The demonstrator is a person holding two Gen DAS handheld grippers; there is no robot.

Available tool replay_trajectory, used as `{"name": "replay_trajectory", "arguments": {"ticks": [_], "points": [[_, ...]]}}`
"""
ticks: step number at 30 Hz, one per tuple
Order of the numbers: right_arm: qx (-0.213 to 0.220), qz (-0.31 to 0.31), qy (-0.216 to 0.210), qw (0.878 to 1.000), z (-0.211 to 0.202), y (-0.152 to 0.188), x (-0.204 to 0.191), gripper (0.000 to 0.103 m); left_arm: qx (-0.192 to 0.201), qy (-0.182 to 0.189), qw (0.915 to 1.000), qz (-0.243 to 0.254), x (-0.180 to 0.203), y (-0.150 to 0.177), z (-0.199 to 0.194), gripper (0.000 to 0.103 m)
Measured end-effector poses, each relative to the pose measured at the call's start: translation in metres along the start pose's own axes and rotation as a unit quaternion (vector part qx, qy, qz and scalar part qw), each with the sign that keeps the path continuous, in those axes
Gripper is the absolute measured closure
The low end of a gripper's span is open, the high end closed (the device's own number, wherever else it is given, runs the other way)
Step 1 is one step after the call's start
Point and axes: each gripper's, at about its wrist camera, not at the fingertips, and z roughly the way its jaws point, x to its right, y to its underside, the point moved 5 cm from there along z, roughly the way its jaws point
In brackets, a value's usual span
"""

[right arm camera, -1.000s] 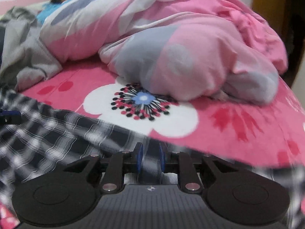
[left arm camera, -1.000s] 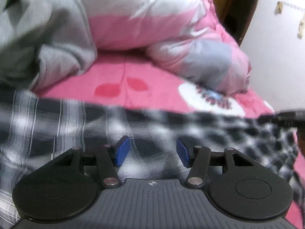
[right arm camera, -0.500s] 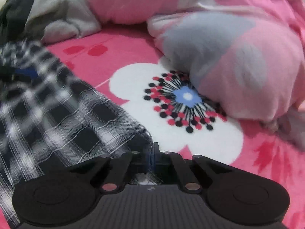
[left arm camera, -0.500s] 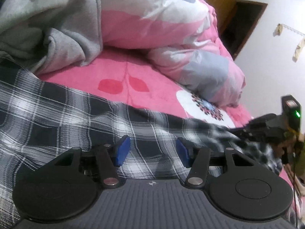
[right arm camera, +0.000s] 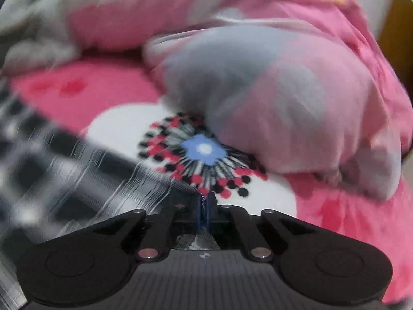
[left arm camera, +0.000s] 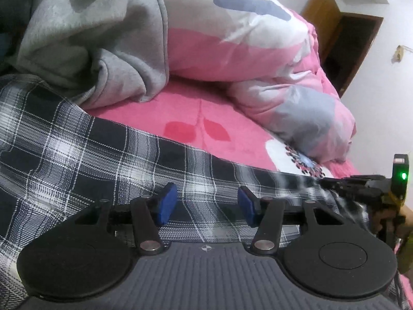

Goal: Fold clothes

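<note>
We see a black-and-white plaid woven cloth garment (left arm camera: 108,155), thin and matt. Behind it lies a grey fleecy sweatshirt (left arm camera: 103,38) with a soft, napped surface. The pink flowered bed sheet (left arm camera: 160,113) under the plaid garment looks plushy and matt; the pink, white and grey quilt (left arm camera: 258,59) beyond looks smooth, slightly sheeny. The left gripper (left arm camera: 206,204) is matt black plastic with shiny metal rivets and blue rubbery pads (left arm camera: 167,204).
</note>
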Motion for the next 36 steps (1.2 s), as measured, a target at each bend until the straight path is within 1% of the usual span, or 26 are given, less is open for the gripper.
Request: {"name": "replay_trajectory", "arguments": {"ticks": [1, 3, 5, 7, 8, 9, 10, 11, 13, 14, 15, 16, 17, 18, 20, 21, 23, 25, 26, 28, 30, 31, 33, 34, 35, 36], "points": [[0.002, 0.067, -0.011, 0.998, -0.001, -0.001, 0.016, 0.084, 0.000, 0.000, 1.0000, 0.000, 0.000, 0.000, 0.000, 0.051], [0.010, 0.203, -0.013, 0.979, -0.006, -0.001, 0.054, 0.068, -0.001, 0.000, 1.0000, 0.000, 0.000, 0.001, 0.000, 0.051], [0.028, 0.313, -0.007, 0.949, -0.020, 0.005, 0.094, 0.067, 0.000, 0.001, 1.0000, -0.001, -0.001, 0.001, -0.001, 0.051], [0.065, 0.390, -0.012, 0.919, -0.047, 0.013, 0.130, 0.064, 0.000, 0.003, 1.0000, -0.004, -0.002, 0.001, -0.001, 0.051], [0.084, 0.409, -0.008, 0.908, -0.064, 0.017, 0.144, 0.062, 0.000, 0.004, 1.0000, -0.005, -0.002, 0.001, -0.001, 0.051], [0.100, 0.418, 0.003, 0.903, -0.082, 0.023, 0.155, 0.055, 0.000, 0.005, 1.0000, -0.006, -0.002, 0.001, -0.001, 0.051], [0.116, 0.423, 0.019, 0.899, -0.103, 0.031, 0.166, 0.047, 0.000, 0.005, 1.0000, -0.007, -0.002, 0.001, -0.001, 0.051], [0.132, 0.427, 0.035, 0.894, -0.124, 0.039, 0.176, 0.045, 0.000, 0.005, 1.0000, -0.007, -0.002, 0.002, -0.001, 0.050], [0.141, 0.421, 0.083, 0.892, -0.161, 0.062, 0.195, 0.034, 0.000, 0.005, 1.0000, -0.007, -0.002, 0.002, -0.001, 0.050], [0.129, 0.422, 0.112, 0.890, -0.175, 0.077, 0.204, 0.033, 0.000, 0.005, 1.0000, -0.007, -0.002, 0.002, -0.001, 0.050], [0.104, 0.434, 0.140, 0.884, -0.184, 0.093, 0.212, 0.033, 0.000, 0.005, 1.0000, -0.007, -0.002, 0.001, 0.000, 0.050], [0.078, 0.451, 0.162, 0.874, -0.190, 0.110, 0.219, 0.032, 0.001, 0.006, 1.0000, -0.008, -0.002, 0.001, 0.000, 0.050], [0.061, 0.465, 0.172, 0.866, -0.193, 0.122, 0.223, 0.032, 0.001, 0.007, 0.9999, -0.009, -0.002, 0.001, 0.000, 0.050], [0.053, 0.473, 0.175, 0.862, -0.193, 0.129, 0.225, 0.033, 0.001, 0.007, 0.9999, -0.010, -0.003, 0.001, 0.000, 0.050], [0.041, 0.482, 0.179, 0.857, -0.192, 0.140, 0.228, 0.033, 0.001, 0.008, 0.9999, -0.011, -0.003, 0.001, 0.000, 0.050], [0.038, 0.480, 0.181, 0.858, -0.191, 0.141, 0.228, 0.033, 0.001, 0.009, 0.9999, -0.012, -0.003, 0.001, 0.000, 0.050], [0.034, 0.446, 0.201, 0.872, -0.184, 0.130, 0.227, 0.033, 0.002, 0.011, 0.9998, -0.014, -0.004, 0.001, 0.000, 0.050], [0.023, 0.401, 0.234, 0.885, -0.173, 0.117, 0.229, 0.033, 0.002, 0.012, 0.9998, -0.016, -0.004, 0.001, 0.000, 0.050], [0.015, 0.384, 0.252, 0.888, -0.167, 0.112, 0.234, 0.033, 0.002, 0.012, 0.9998, -0.016, -0.004, 0.001, 0.001, 0.050], [0.001, 0.375, 0.269, 0.887, -0.158, 0.111, 0.244, 0.033, 0.002, 0.013, 0.9998, -0.016, -0.004, 0.000, 0.001, 0.050], [-0.015, 0.381, 0.276, 0.883, -0.145, 0.113, 0.259, 0.033, 0.002, 0.013, 0.9998, -0.017, -0.004, 0.001, 0.000, 0.050], [-0.021, 0.387, 0.270, 0.881, -0.138, 0.116, 0.265, 0.033, 0.002, 0.013, 0.9998, -0.017, -0.004, 0.000, 0.000, 0.050], [-0.041, 0.413, 0.215, 0.884, -0.123, 0.124, 0.272, 0.033, 0.002, 0.014, 0.9997, -0.018, -0.004, 0.000, 0.001, 0.049], [-0.048, 0.414, 0.196, 0.888, -0.117, 0.125, 0.270, 0.032, 0.002, 0.014, 0.9997, -0.018, -0.005, 0.000, 0.001, 0.049], [-0.051, 0.404, 0.191, 0.893, -0.114, 0.125, 0.266, 0.032, 0.002, 0.013, 0.9997, -0.019, -0.004, 0.000, 0.000, 0.049], [-0.053, 0.392, 0.185, 0.900, -0.112, 0.123, 0.261, 0.042, 0.002, 0.013, 0.9997, -0.019, -0.004, 0.001, 0.000, 0.049]]}}
